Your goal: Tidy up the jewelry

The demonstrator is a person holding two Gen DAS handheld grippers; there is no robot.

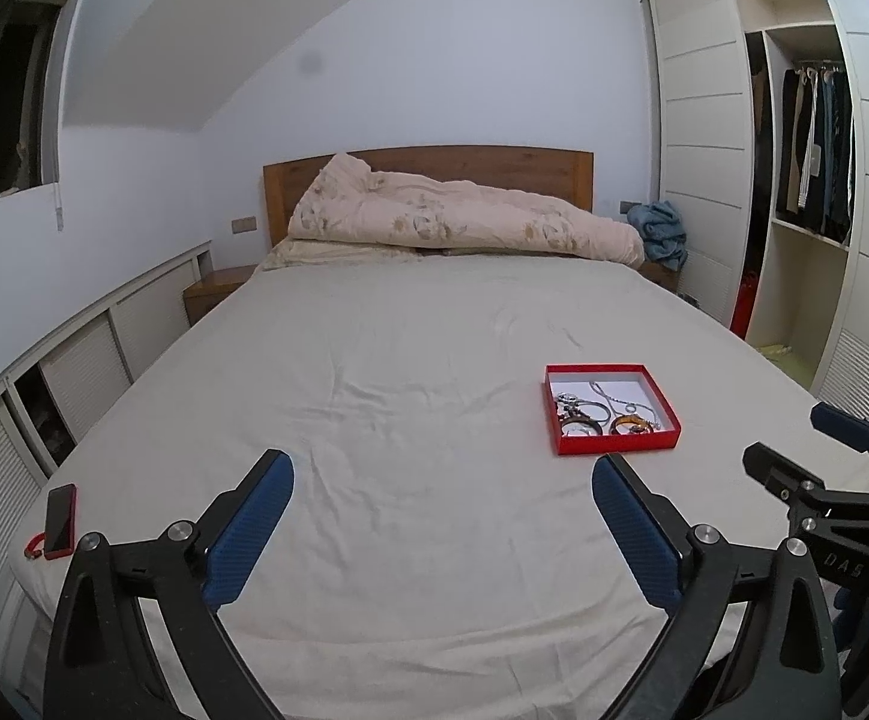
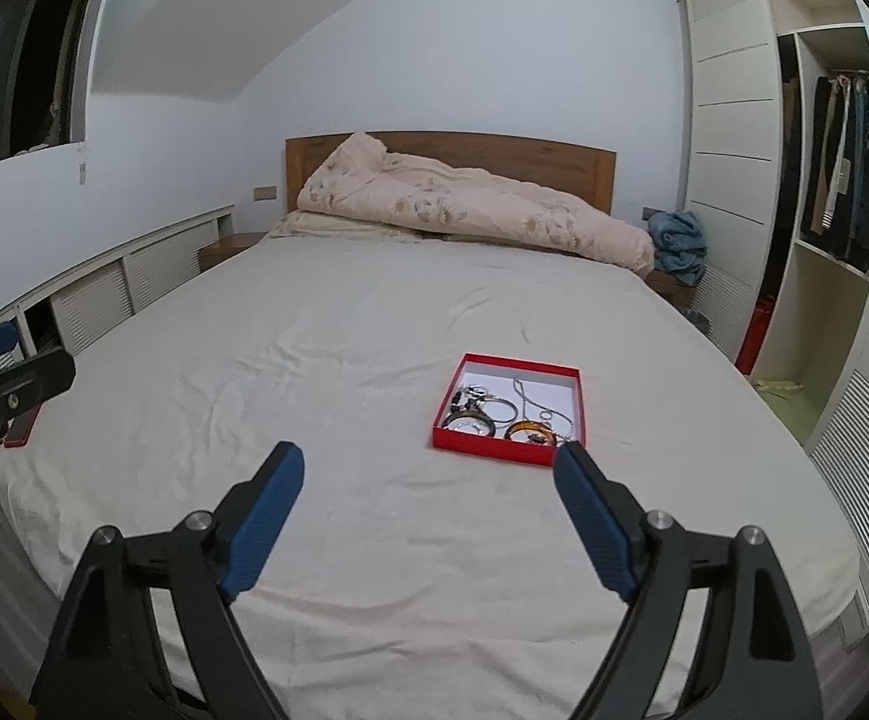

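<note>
A shallow red box point(image 1: 614, 443) point(image 2: 494, 447) with a white inside lies on the bed's near right part. It holds jewelry: a silver chain necklace point(image 1: 611, 394) point(image 2: 533, 399), an amber bangle point(image 1: 629, 423) point(image 2: 530, 431), a dark round bangle point(image 1: 581, 427) point(image 2: 469, 422) and a tangle of small pieces. My left gripper point(image 1: 443, 471) is open and empty, above the sheet to the left of the box. My right gripper point(image 2: 431, 462) is open and empty, just short of the box; it also shows at the right edge of the left wrist view point(image 1: 794, 450).
A red phone point(image 1: 61, 521) point(image 2: 19, 429) lies at the bed's left edge. The cream sheet point(image 1: 404, 372) covers the bed, with a rolled duvet point(image 1: 464, 216) at the wooden headboard. Low louvred cabinets run along the left, an open wardrobe point(image 1: 806, 180) stands on the right.
</note>
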